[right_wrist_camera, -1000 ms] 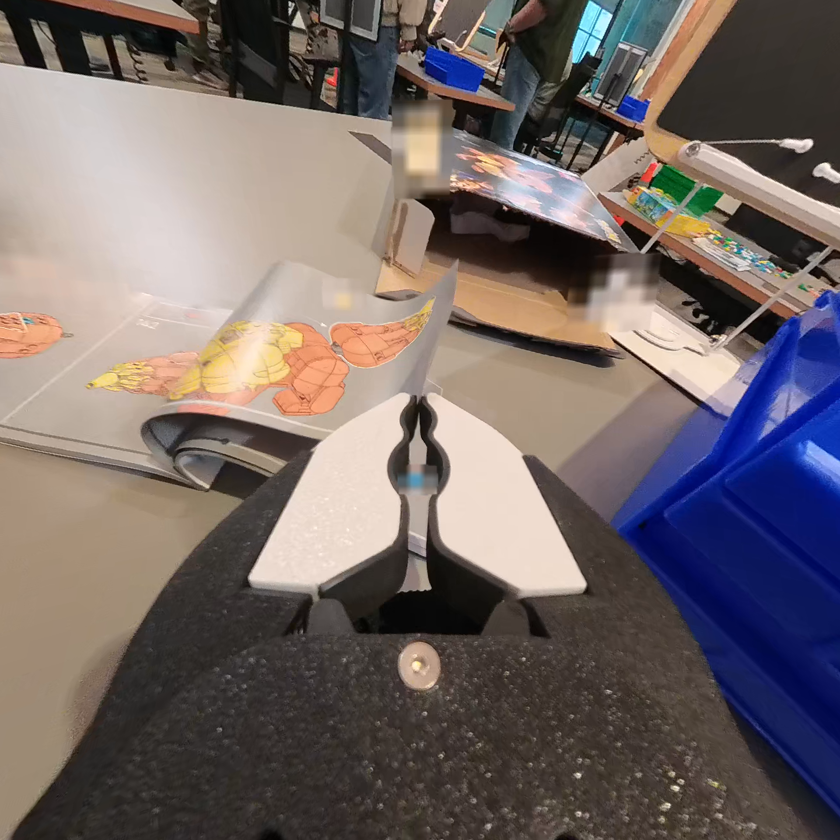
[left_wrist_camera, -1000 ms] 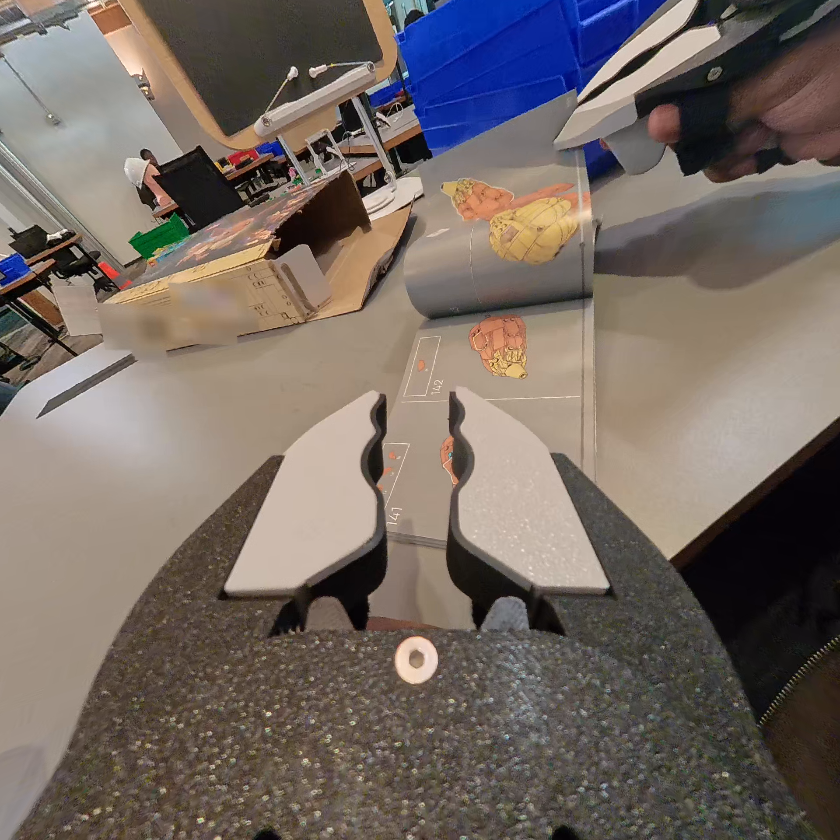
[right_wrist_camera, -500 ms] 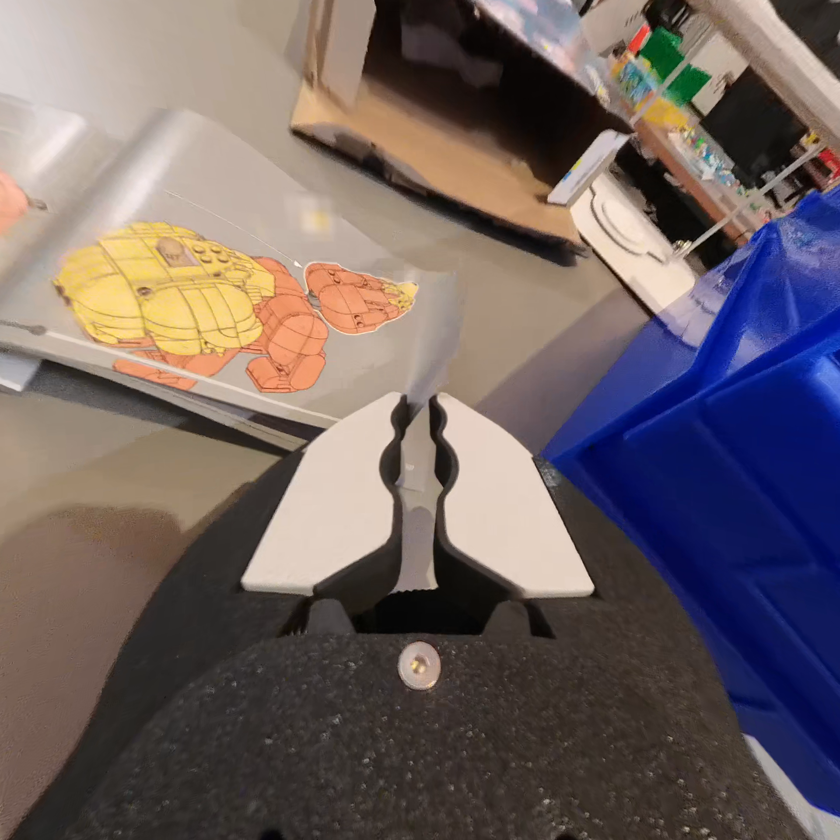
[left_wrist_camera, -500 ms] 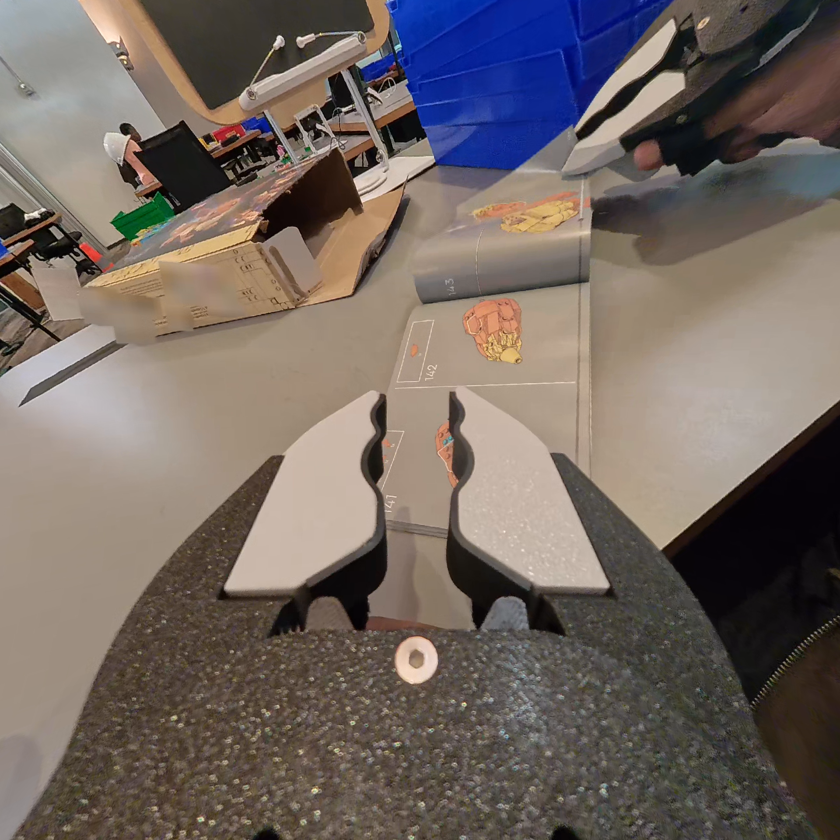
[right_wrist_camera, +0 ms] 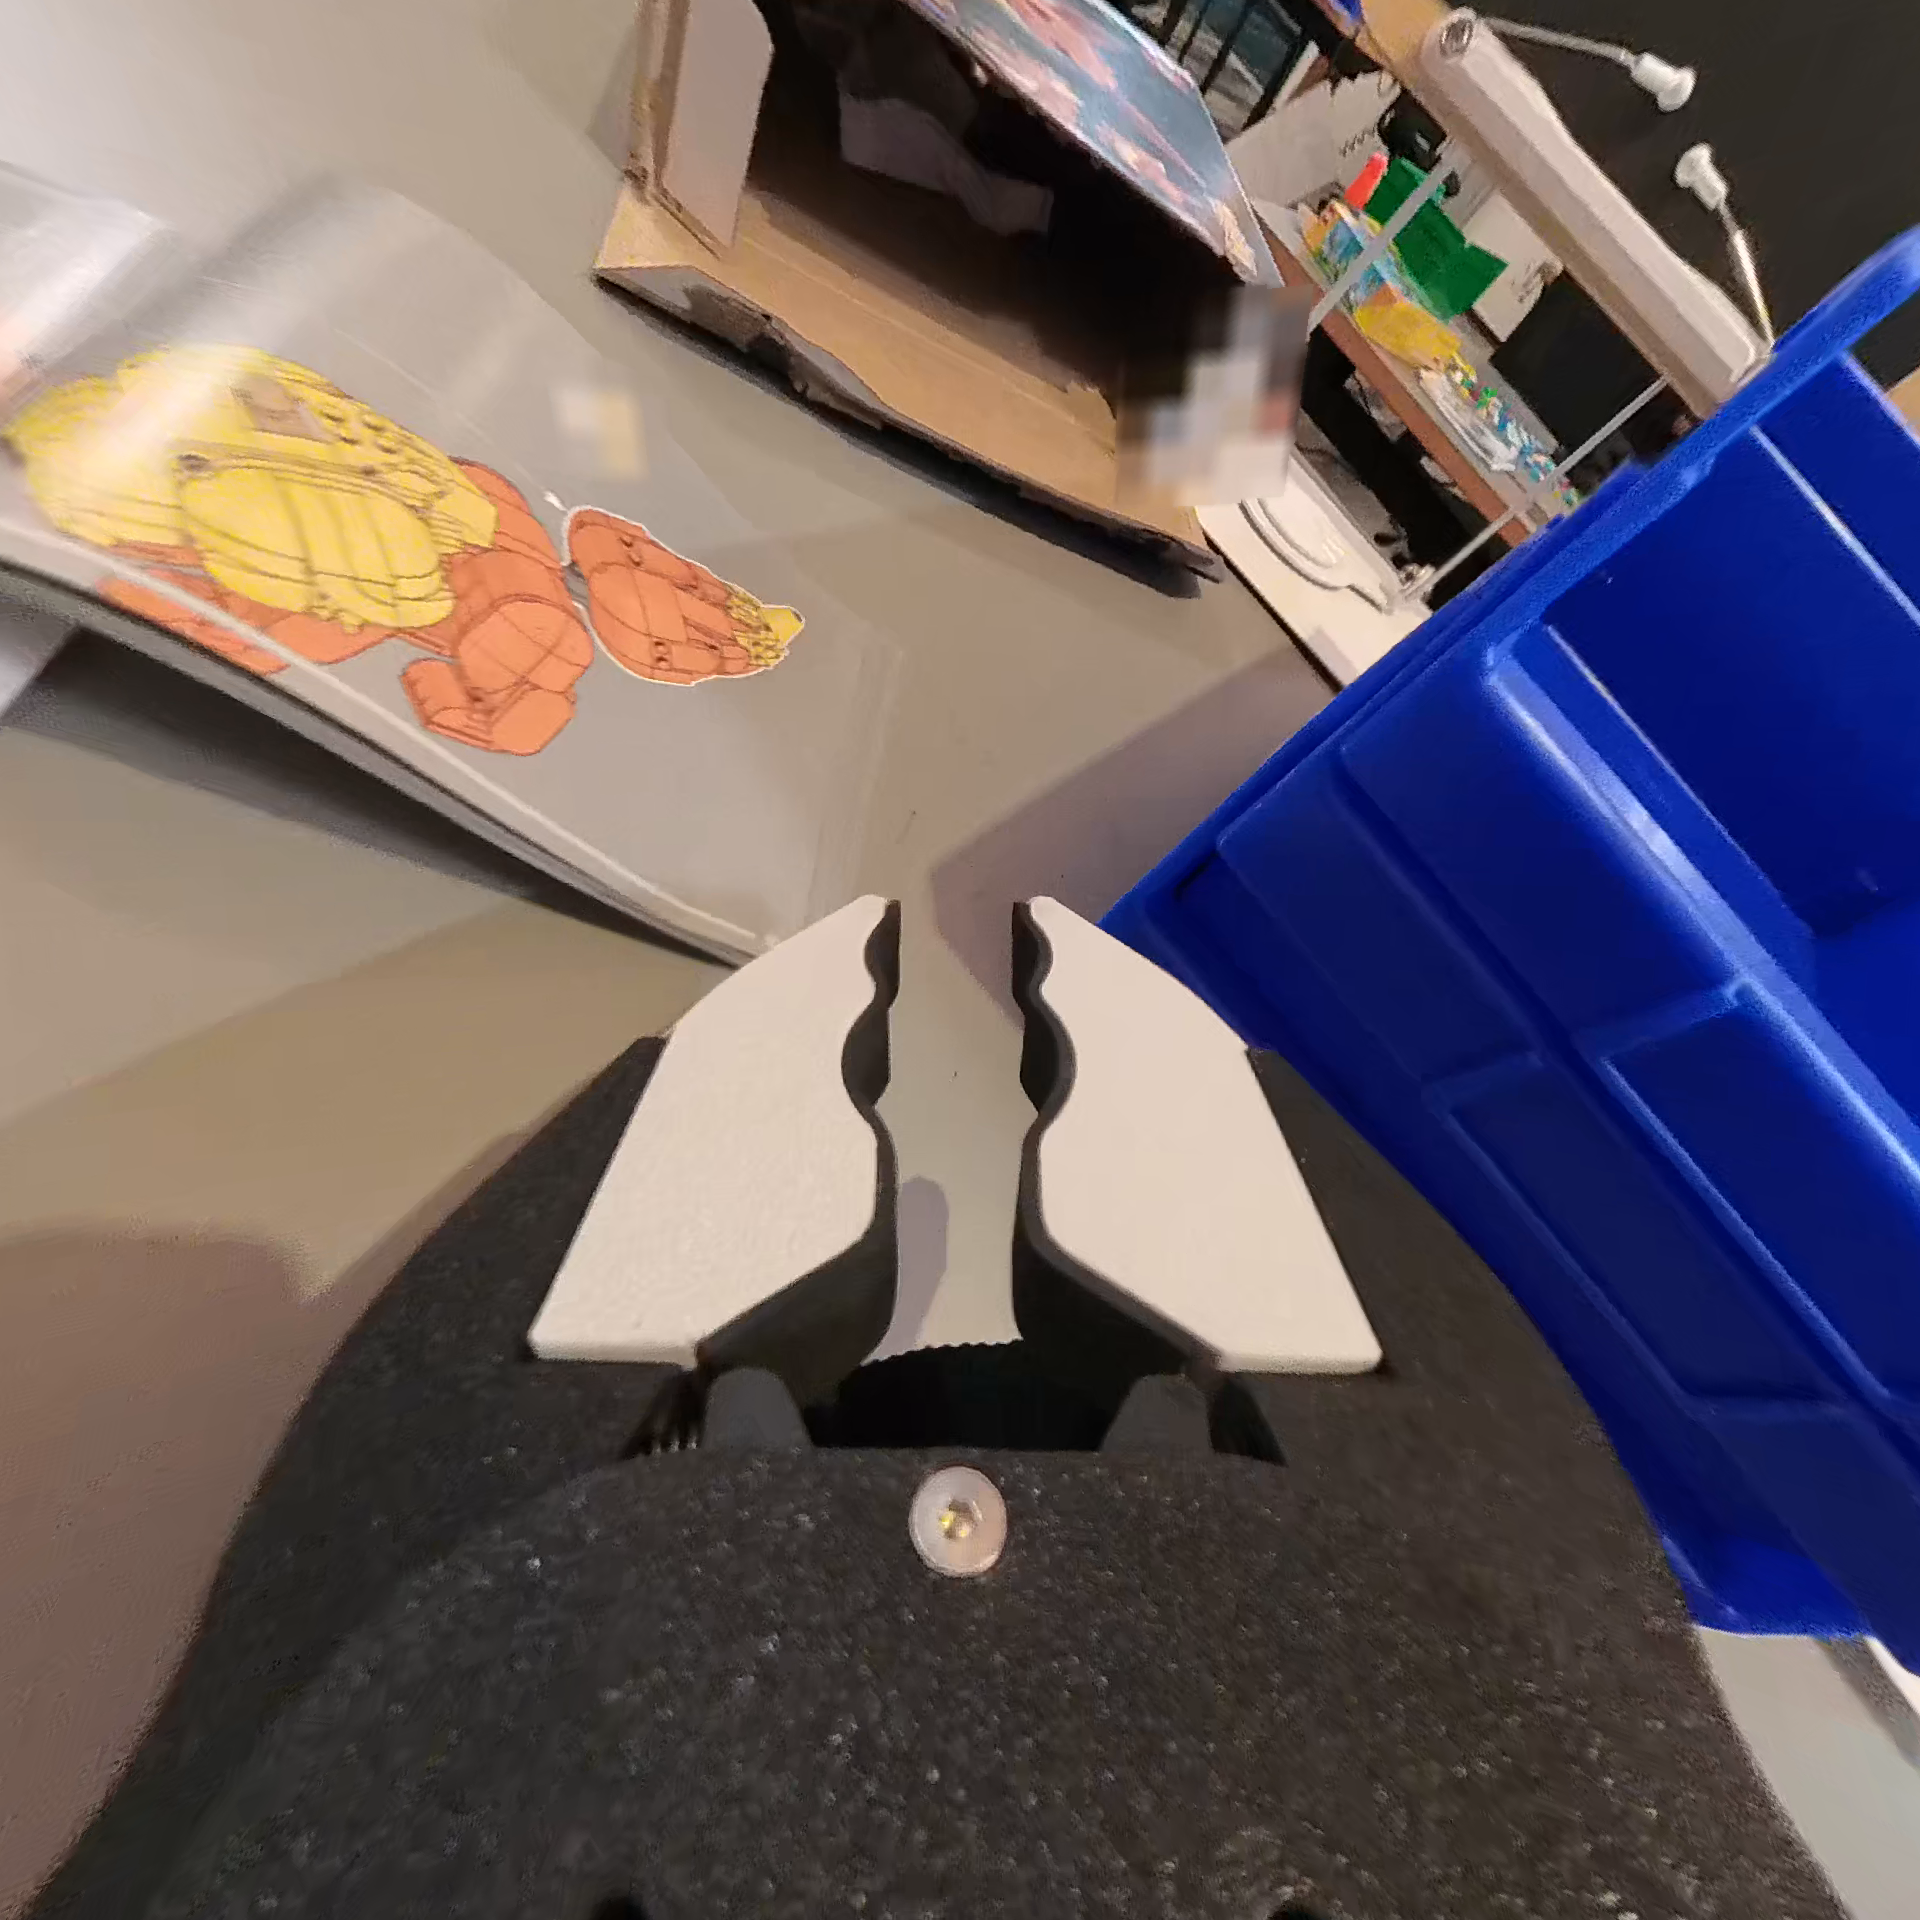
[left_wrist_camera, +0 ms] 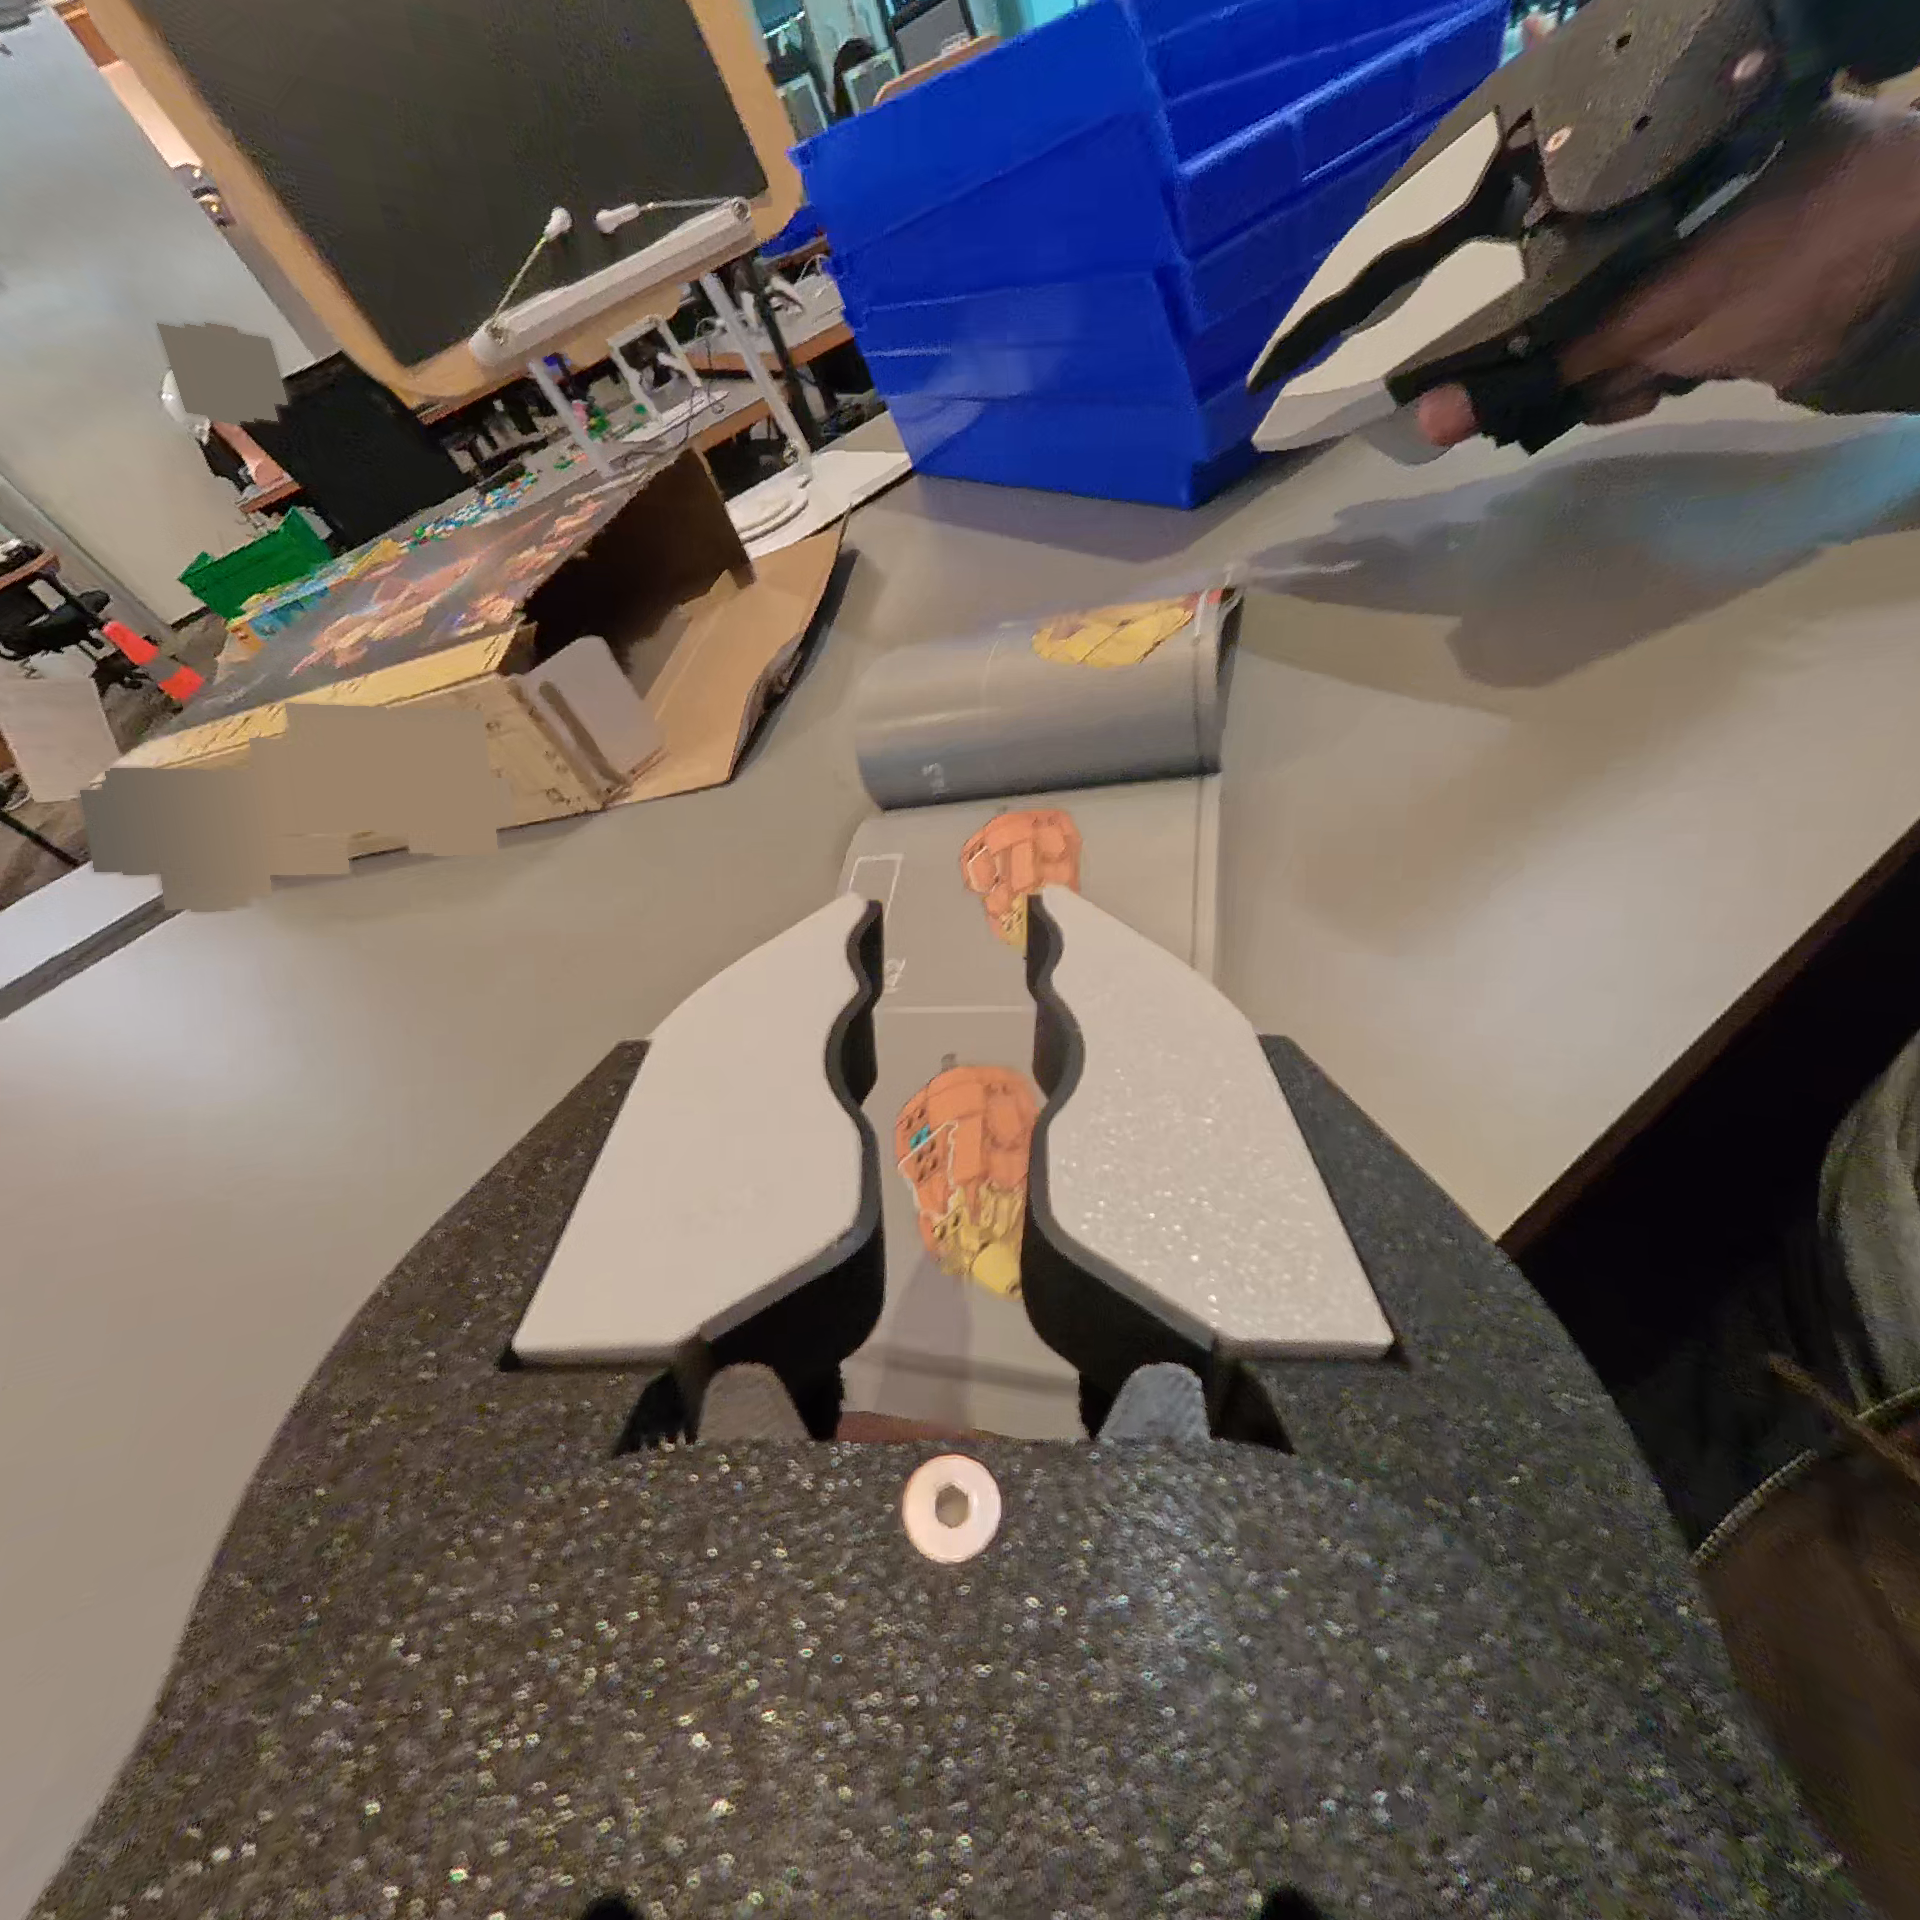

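An open grey booklet (left_wrist_camera: 1132, 883) with orange and yellow figure drawings lies on the grey table (left_wrist_camera: 1455, 831). My left gripper (left_wrist_camera: 954, 914) is open and empty, just above the booklet's near page, and a drawing shows between its fingers. The far page (left_wrist_camera: 1039, 717) stands curled up. In the right wrist view that page (right_wrist_camera: 416, 540) is blurred and free of the fingers. My right gripper (right_wrist_camera: 956, 914) is open and empty beside the page's corner. It also shows in the left wrist view (left_wrist_camera: 1262, 410), held by a hand (left_wrist_camera: 1714, 322) above the table.
Stacked blue bins (left_wrist_camera: 1039, 260) stand at the far end, close to the right of my right gripper (right_wrist_camera: 1610, 935). An opened cardboard box (left_wrist_camera: 582, 665) lies to the left of the booklet. The table's edge runs along the right (left_wrist_camera: 1662, 1039).
My right gripper was shut on the page's corner; it has opened, let the page go and drawn away. My left gripper has moved forward over the booklet, still open.
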Available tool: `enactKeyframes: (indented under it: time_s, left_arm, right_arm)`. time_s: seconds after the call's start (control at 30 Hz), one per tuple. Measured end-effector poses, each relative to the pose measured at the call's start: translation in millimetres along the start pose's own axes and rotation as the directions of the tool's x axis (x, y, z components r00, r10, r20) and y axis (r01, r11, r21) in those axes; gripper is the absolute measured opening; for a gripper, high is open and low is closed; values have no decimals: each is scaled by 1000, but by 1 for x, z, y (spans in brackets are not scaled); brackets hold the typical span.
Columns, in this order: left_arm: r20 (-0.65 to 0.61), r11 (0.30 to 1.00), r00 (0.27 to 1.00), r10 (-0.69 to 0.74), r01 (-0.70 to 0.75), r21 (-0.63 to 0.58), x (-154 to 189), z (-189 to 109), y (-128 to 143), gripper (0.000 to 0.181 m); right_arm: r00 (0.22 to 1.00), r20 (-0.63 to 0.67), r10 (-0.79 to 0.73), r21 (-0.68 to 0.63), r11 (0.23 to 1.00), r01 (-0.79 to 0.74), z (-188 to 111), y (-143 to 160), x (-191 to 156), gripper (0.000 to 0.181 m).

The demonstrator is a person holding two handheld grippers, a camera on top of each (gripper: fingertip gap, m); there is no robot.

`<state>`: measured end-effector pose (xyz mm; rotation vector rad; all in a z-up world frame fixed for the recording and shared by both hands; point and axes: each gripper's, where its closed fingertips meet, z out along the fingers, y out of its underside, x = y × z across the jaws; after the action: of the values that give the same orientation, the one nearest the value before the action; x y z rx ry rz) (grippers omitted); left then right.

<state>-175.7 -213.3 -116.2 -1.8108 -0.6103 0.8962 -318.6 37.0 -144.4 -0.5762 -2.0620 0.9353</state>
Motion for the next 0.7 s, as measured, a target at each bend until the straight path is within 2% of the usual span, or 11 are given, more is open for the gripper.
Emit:
enactKeyframes:
  time_s: [0.13,0.37,0.53,0.7]
  left_arm:
    - [-48,1000,999,17,-17,3,22,17,-18,26]
    - [-176,1000,984,4,0,23,82,64,-52,26]
    - [-218,998,974,-55,56,-2,117,104,-65,25]
    - [-276,1000,961,-24,22,-13,156,141,-73,25]
  right_arm:
    - [998,-3,-70,40,997,70,-16,2,-7,20]
    - [981,-18,-195,114,974,195,-48,13,-23,20]
    - [990,-19,-143,183,973,144,-74,16,-19,19]
    - [999,-37,-32,260,965,41,-102,21,-3,18]
